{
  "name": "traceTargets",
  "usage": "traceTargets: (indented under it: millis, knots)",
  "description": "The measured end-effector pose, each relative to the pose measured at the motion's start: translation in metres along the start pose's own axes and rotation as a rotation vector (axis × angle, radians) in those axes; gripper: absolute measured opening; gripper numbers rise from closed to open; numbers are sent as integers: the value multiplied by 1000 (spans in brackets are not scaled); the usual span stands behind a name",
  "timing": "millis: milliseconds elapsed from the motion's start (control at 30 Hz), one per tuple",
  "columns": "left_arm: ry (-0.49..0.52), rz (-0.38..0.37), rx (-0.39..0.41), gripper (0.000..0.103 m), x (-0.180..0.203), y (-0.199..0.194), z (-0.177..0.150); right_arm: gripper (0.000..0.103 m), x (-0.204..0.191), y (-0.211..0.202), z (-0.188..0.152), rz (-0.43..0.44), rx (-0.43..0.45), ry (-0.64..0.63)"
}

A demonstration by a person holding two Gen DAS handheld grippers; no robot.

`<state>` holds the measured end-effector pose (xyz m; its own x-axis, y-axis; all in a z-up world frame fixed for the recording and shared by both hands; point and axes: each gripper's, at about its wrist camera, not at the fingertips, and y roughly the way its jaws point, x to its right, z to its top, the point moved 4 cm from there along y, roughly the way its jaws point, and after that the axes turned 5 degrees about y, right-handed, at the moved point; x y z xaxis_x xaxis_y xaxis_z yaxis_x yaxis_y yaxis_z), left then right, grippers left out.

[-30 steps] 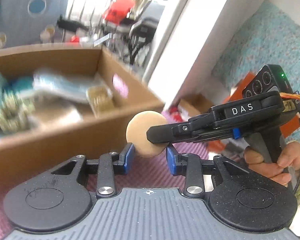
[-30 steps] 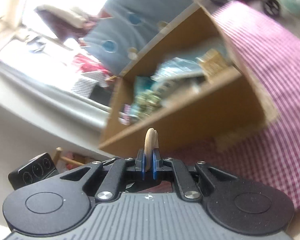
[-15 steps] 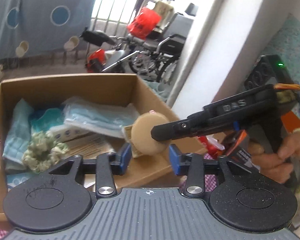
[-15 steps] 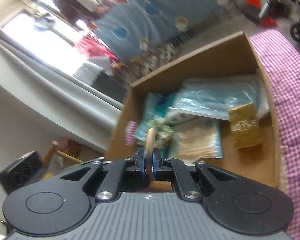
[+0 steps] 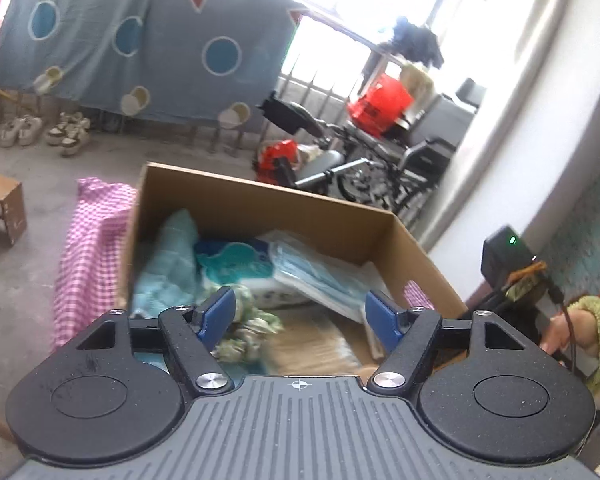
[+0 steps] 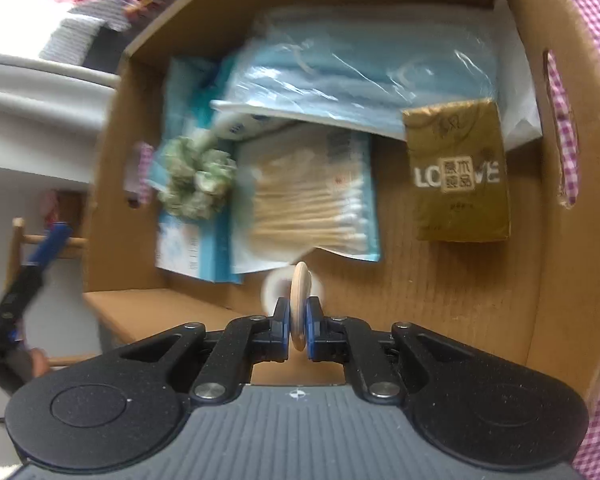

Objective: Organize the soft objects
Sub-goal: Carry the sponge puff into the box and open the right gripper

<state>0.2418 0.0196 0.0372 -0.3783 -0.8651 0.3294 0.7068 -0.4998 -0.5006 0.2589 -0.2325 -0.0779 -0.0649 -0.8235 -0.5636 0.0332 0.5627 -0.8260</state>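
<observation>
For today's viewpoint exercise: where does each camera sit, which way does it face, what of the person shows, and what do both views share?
Left wrist: on the left hand-held gripper, jaws opening and empty, looking across the box into the room; a hand shows at right.
Right wrist: on the right hand-held gripper, looking down into the box, shut on a puff.
Shared: box, scrunchie, masks.
</observation>
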Motion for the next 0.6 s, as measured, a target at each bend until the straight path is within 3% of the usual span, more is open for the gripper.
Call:
traceTargets:
  millis: [200, 300, 367, 600]
  knots:
    - [-18, -5, -3, 76, -4, -6, -6, 15, 7, 13, 5, -140, -43, -3]
    - [-17, -3, -8, 78, -3, -9, -10, 32, 9, 8, 4, -164, -17, -4]
    - [-16, -2, -6, 79, -2, -13, -11, 53, 9, 3, 3, -180, 13, -17]
    - [-10, 20, 14, 90, 6, -36, -15, 54, -2, -21, 0, -179, 141, -60]
